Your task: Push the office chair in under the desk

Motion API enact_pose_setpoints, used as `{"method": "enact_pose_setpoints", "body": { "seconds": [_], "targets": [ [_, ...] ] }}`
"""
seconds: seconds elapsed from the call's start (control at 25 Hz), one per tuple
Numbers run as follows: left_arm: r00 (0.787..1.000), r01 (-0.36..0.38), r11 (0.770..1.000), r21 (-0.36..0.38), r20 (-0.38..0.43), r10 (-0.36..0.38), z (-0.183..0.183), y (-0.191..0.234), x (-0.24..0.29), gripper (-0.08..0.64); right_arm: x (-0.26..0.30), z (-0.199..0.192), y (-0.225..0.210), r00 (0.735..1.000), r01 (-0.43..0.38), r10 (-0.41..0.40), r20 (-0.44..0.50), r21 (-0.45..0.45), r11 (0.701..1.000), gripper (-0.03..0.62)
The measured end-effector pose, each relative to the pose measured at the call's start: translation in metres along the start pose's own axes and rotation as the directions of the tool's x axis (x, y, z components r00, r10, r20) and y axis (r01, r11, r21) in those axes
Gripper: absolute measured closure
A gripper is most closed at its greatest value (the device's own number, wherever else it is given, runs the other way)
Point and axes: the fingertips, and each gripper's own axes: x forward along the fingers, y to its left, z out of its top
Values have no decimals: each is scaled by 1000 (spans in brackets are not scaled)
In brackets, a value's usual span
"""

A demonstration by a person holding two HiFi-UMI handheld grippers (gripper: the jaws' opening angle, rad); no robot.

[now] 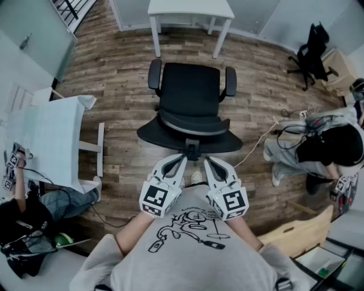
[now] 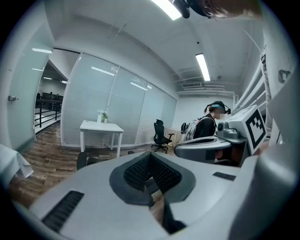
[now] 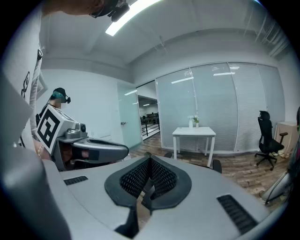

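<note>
In the head view the black office chair (image 1: 190, 99) stands on the wood floor with its seat facing the white desk (image 1: 190, 8) at the far wall; a gap of floor lies between them. Its curved backrest (image 1: 189, 133) is nearest me. My left gripper (image 1: 183, 161) and right gripper (image 1: 207, 162) sit side by side just behind the backrest, both shut and empty; I cannot tell if they touch it. The left gripper view shows the left gripper (image 2: 150, 161) with pads together, pointing at the desk (image 2: 101, 127). The right gripper (image 3: 150, 165) points at the desk (image 3: 193, 132) too.
A cloth-covered white table (image 1: 48, 142) stands at the left, with a seated person (image 1: 34, 210) below it. Another person (image 1: 330, 145) sits at the right. A second black chair (image 1: 311, 51) is at the far right. A cable (image 1: 256, 148) crosses the floor near a wooden box (image 1: 296, 233).
</note>
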Motion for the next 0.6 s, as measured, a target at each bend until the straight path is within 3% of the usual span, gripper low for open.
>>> {"method": "enact_pose_setpoints", "body": {
  "seconds": [0.44, 0.6],
  "targets": [
    [1000, 8, 1000, 15, -13, -8, -4, -1, -4, 557, -2, -1, 1, 1000, 19, -19, -6, -9, 1000, 557],
    [999, -2, 997, 82, -34, 5, -12, 2, -6, 557, -2, -6, -7, 999, 34, -36, -28, -84, 996, 555]
  ]
}}
